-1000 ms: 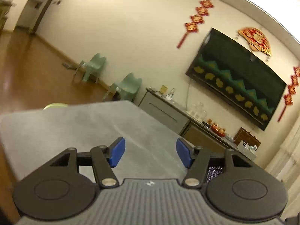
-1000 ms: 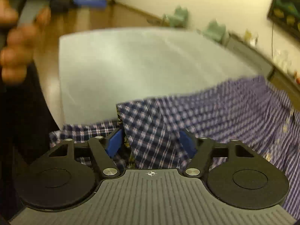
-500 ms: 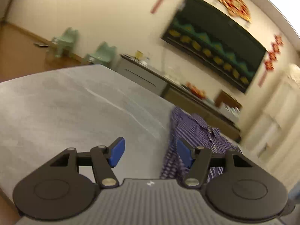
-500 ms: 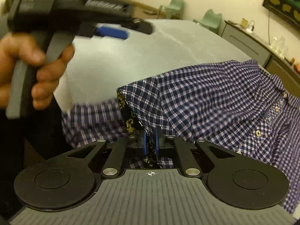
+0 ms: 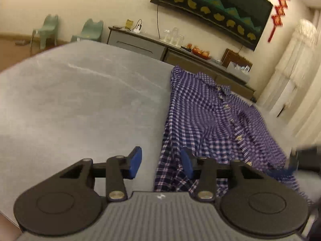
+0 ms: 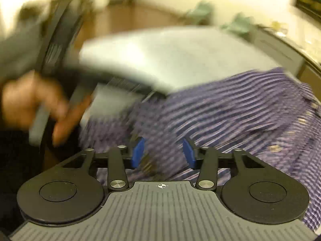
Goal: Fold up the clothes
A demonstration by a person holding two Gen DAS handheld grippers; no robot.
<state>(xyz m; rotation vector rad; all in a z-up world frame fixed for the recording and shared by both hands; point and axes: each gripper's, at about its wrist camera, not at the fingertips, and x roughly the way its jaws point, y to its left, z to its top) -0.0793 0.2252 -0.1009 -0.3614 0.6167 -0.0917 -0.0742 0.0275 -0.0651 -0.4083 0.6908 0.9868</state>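
The right gripper [image 6: 162, 153] has let go of the shirt [image 5: 208, 108] — jaws apart now; left gripper [image 5: 160, 161] hovers open over the table's [image 5: 80, 100] near edge.

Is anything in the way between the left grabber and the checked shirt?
Nothing visible is. The left gripper is open, and the checked shirt lies on the grey table right in front of it. The shirt's edge already shows between the blue fingertips. Only bare table sits beside it.
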